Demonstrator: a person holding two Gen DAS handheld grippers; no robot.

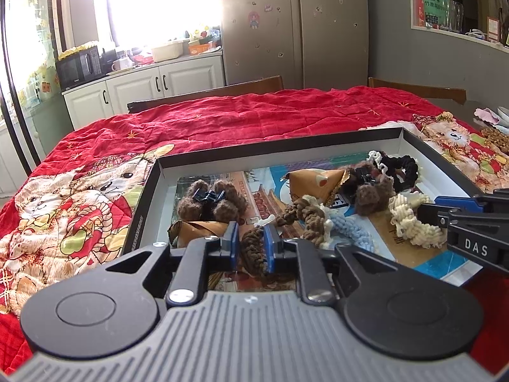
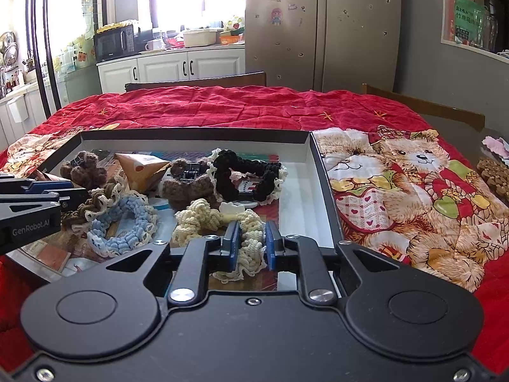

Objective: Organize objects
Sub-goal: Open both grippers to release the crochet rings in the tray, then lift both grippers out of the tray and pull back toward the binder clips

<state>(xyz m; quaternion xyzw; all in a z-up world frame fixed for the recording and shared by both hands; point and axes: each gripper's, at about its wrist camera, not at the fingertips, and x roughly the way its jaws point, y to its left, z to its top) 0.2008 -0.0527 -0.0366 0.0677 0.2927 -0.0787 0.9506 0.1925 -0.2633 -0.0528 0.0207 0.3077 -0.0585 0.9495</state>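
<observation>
Scrunchies sit piled in the shallow black box (image 2: 321, 172) on the red quilt (image 2: 241, 108). Your left gripper (image 1: 251, 243) has the brown scrunchie (image 1: 253, 248) between its blue pads; can't tell if they still press it. Your right gripper (image 2: 251, 243) is clamped on the cream scrunchie (image 2: 251, 242). Blue scrunchie (image 2: 127, 222) lies between them, black one (image 2: 251, 172) further back.

Both wrist views look down close over the same tray (image 1: 149, 191).
</observation>
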